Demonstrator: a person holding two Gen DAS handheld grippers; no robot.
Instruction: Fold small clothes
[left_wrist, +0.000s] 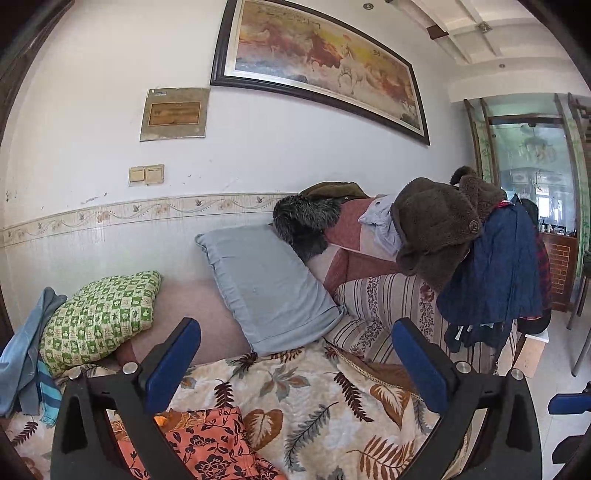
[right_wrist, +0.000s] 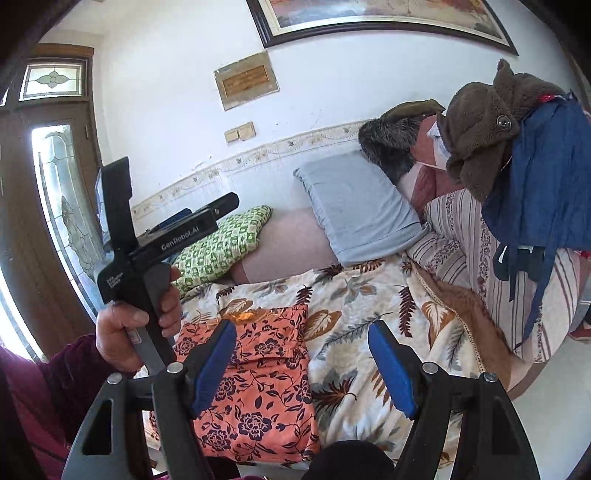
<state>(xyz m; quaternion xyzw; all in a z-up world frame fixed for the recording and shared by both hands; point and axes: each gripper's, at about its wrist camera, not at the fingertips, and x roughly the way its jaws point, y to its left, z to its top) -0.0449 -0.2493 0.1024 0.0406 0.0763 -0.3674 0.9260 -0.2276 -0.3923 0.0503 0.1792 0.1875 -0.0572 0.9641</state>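
An orange garment with dark flowers (right_wrist: 258, 380) lies folded in a rough rectangle on the leaf-print blanket (right_wrist: 354, 295). In the left wrist view it (left_wrist: 207, 443) shows at the bottom, partly behind the left finger. My left gripper (left_wrist: 295, 365) is open and empty, raised above the blanket and pointing at the wall; its body (right_wrist: 166, 240) shows in the right wrist view, held in a hand. My right gripper (right_wrist: 303, 365) is open and empty, hovering over the garment's right edge.
A grey pillow (left_wrist: 266, 288) and a green checked cushion (left_wrist: 99, 317) lie against the wall. Blue clothes (left_wrist: 26, 354) lie at the far left. A brown fleece and blue garment (left_wrist: 480, 251) hang over the striped sofa arm (right_wrist: 480, 251) at right.
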